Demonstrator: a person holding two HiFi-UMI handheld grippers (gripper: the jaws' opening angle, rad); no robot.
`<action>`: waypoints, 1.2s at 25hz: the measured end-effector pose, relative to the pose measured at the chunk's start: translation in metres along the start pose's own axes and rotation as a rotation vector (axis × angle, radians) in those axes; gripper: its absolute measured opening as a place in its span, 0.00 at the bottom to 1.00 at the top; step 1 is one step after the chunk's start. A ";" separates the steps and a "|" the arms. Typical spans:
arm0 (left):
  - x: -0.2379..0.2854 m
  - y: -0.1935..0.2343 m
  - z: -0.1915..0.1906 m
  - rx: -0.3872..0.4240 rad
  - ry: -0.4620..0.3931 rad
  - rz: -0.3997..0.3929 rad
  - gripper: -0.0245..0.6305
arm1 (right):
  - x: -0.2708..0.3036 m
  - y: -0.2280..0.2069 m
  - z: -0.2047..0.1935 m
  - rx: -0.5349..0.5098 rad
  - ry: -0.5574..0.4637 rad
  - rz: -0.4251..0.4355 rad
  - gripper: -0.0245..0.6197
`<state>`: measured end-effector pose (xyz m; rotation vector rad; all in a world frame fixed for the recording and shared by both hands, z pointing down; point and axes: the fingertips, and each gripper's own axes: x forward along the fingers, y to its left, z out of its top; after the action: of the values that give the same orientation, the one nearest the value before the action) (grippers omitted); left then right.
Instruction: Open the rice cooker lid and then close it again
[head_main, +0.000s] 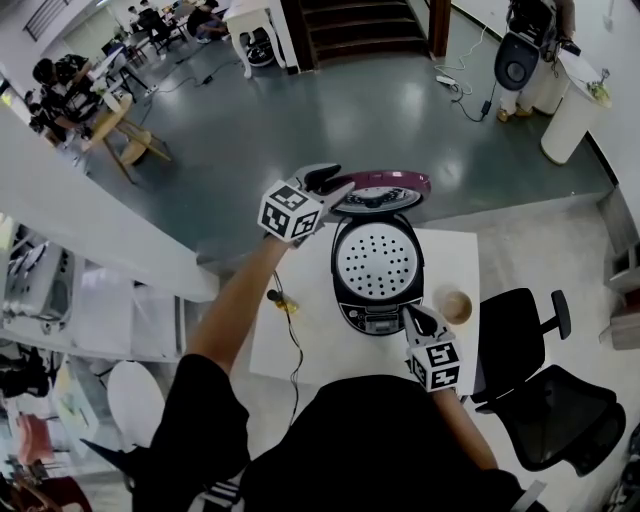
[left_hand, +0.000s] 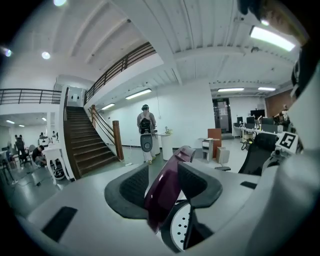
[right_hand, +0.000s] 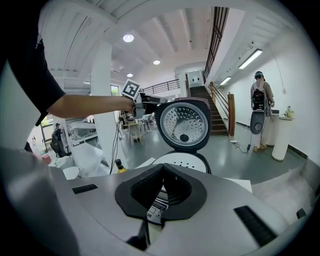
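From the head view, a white table (head_main: 290, 345) stands on a grey-green floor (head_main: 300, 110). On it is the cooker (head_main: 372, 312), with its lid (head_main: 385, 190) raised at the back. A cup (head_main: 453, 305) sits just beside the cooker, and a black chair (head_main: 535, 400) stands to the right. The left gripper (head_main: 335, 185) is at the lid's rim, and the right gripper (head_main: 410, 318) is at the cooker's front.

In the left gripper view, the jaws are clamped on the maroon lid's edge. Beyond them are stairs (left_hand: 82, 145) and a person (left_hand: 145, 131) wearing a backpack.

In the right gripper view, the jaws are together and empty, close to the cooker's front panel. The lid stands open behind.
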<state>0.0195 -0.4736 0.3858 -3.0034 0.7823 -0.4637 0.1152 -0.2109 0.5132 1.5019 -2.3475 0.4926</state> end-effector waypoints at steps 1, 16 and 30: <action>0.000 -0.004 0.000 0.025 0.009 -0.006 0.30 | -0.001 0.000 0.001 0.002 -0.003 0.002 0.04; -0.016 -0.051 -0.016 0.163 0.162 -0.115 0.22 | -0.011 0.020 -0.006 0.038 -0.012 0.077 0.04; -0.032 -0.097 -0.051 0.199 0.277 -0.216 0.17 | -0.023 0.031 -0.016 0.063 -0.011 0.113 0.04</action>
<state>0.0243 -0.3696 0.4329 -2.8810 0.3880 -0.9191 0.0977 -0.1730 0.5138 1.4079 -2.4570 0.5930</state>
